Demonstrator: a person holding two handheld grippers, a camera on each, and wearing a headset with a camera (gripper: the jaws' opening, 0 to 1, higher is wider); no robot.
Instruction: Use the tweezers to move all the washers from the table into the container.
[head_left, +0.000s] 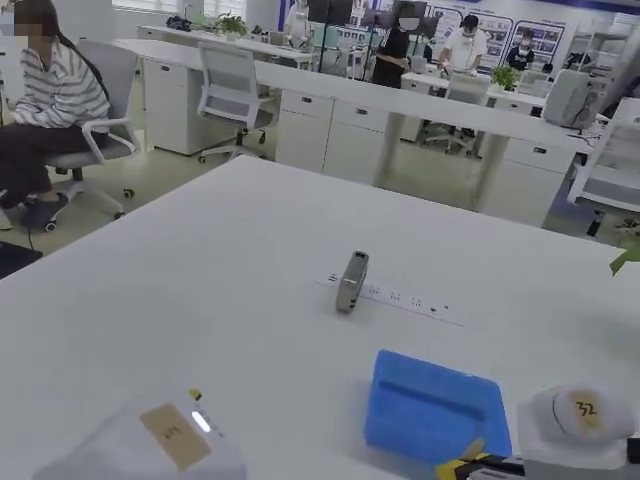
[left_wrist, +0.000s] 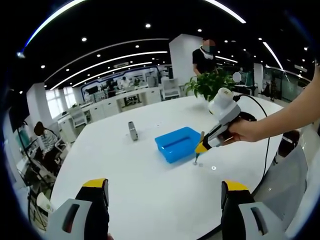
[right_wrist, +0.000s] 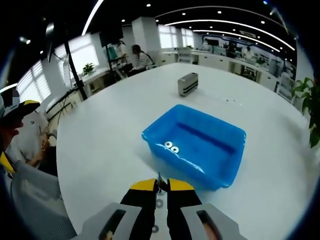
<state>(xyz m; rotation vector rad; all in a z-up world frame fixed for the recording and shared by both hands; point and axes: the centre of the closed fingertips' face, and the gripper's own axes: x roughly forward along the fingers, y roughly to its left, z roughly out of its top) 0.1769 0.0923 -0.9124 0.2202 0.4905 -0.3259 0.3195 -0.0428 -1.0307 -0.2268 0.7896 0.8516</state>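
The blue container (right_wrist: 220, 165) sits on the white table (right_wrist: 100, 130) with two washers (right_wrist: 171, 146) lying inside near its front wall. My right gripper (right_wrist: 159, 186) is shut on the thin tweezers (right_wrist: 159, 179), just short of the container. A washer (right_wrist: 159, 202) lies on the table right under its jaws. In the left gripper view a hand holds the right gripper (left_wrist: 201, 146), and the tweezers (left_wrist: 196, 156) point down at the table beside loose washers (left_wrist: 214, 168) and the container (left_wrist: 177, 143). My left gripper (left_wrist: 165, 200) is open, held back over the table with nothing between its jaws.
A small grey device (head_left: 352, 280) stands upright beyond the container (head_left: 430, 410), near small marks on the tabletop. A potted plant (left_wrist: 210, 82) is at the far table edge. People sit and stand at desks well behind the table.
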